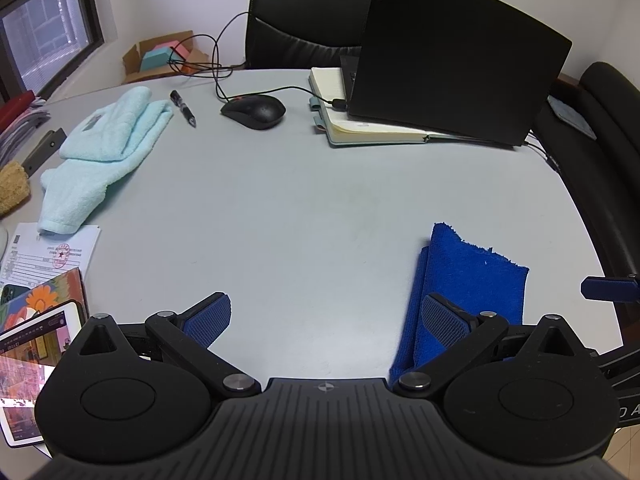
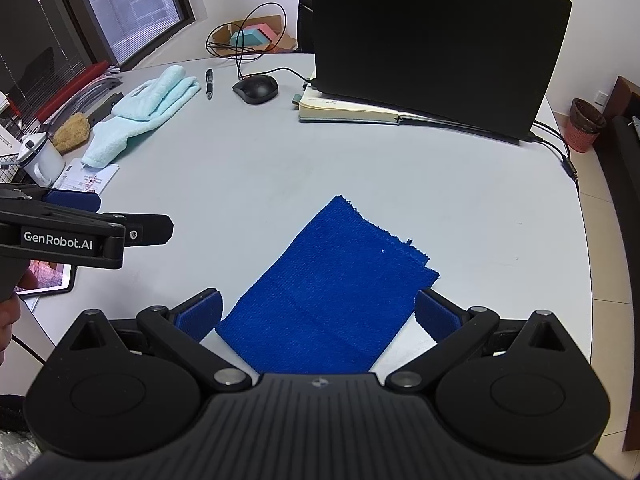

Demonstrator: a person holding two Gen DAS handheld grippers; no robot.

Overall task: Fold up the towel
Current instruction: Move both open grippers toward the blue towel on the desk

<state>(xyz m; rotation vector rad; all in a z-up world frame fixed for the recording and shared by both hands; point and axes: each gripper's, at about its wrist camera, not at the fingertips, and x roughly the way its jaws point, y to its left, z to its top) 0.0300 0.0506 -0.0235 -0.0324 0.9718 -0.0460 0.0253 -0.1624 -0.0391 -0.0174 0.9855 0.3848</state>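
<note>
Blue towel (image 2: 332, 292) lies folded flat on the pale grey surface (image 2: 280, 168), near its front edge, frayed edge facing the laptop. Right gripper (image 2: 318, 312) hangs just above the towel's near end, fingers (image 2: 200, 314) spread wide on either side of it, holding nothing. Left gripper (image 1: 326, 314) sits beside the towel over bare surface, fingers (image 1: 210, 316) also released wide; its right pad overlaps the towel's left edge in the left wrist view, contact unclear. In the right wrist view the left gripper shows side-on at far left, person's hand partly visible behind it.

Far side of surface: black laptop (image 2: 436, 40) with lid raised, resting on an open notebook (image 2: 348, 110); black mouse (image 2: 256, 89) with cable; black pen (image 2: 209, 83). Light blue towel (image 1: 104, 152) bunched loosely at the far left, one end touching a printed paper sheet (image 1: 48, 256). Tablet (image 1: 28, 360) with lit screen at the near left edge. Cardboard box (image 1: 160, 56) with coloured blocks at the back, black office chair (image 1: 304, 12) behind the surface.
</note>
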